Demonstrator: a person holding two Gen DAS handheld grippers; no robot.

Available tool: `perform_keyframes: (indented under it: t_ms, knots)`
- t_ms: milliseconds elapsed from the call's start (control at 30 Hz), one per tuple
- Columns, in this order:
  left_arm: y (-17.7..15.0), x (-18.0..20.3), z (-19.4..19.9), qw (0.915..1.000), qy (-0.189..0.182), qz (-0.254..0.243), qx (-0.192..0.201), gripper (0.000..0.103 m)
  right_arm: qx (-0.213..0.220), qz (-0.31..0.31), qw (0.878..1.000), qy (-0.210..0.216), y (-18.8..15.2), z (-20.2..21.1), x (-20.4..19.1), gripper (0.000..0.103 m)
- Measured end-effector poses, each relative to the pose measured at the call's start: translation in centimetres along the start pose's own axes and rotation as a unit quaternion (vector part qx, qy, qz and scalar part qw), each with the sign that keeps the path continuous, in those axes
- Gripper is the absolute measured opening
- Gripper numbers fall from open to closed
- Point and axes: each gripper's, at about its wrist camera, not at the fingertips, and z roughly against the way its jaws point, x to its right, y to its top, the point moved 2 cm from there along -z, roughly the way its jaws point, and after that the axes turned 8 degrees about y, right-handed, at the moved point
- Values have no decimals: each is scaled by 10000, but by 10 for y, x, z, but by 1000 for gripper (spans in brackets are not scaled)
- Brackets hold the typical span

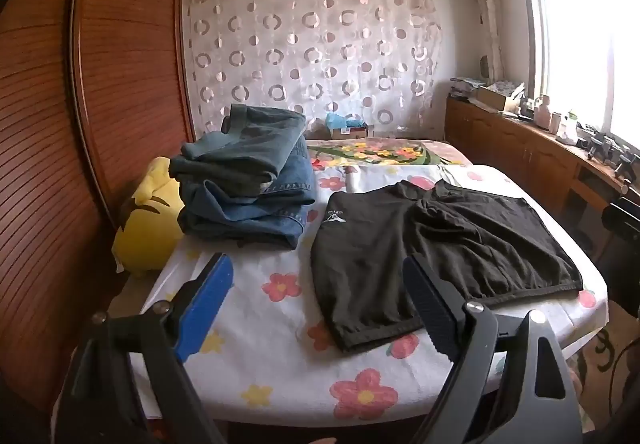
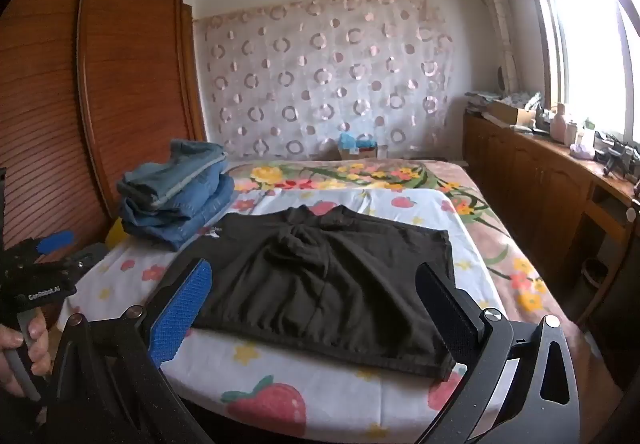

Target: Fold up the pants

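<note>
A pair of black shorts (image 1: 432, 248) (image 2: 328, 276) lies spread flat on the flower-print sheet (image 1: 280, 324) (image 2: 320, 396) of a bed, hems toward me, a small white logo near its left side. My left gripper (image 1: 316, 276) hovers open over the bed's near edge, above the shorts' left leg, with nothing between its fingers. In the right wrist view my right gripper (image 2: 316, 292) stands open in front of the shorts' near hem, apart from the cloth. The left gripper's body and a hand (image 2: 24, 340) show at that view's left edge.
A stack of folded jeans (image 1: 244, 188) (image 2: 176, 196) sits on the bed at the back left, beside a yellow plush toy (image 1: 148, 220). A wooden wardrobe (image 1: 80, 124) stands on the left. A low wooden cabinet (image 1: 532, 160) with clutter runs under the window on the right.
</note>
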Motion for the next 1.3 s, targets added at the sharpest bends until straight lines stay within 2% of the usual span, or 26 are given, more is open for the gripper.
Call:
perform_keyframes:
  t_ms: [267,533,1300]
  knots:
    - [0,-3,1,10000,-34,-10,29,88,0,-11,10000,12,0,1,1,103]
    - [11,4,19,9999,-22,-37,100,88,11,-24,10000,36,0,3,1,103]
    - [7,6,18,9999,-17,-60,150,88,37,-12,10000,-9,1,6,-1,103]
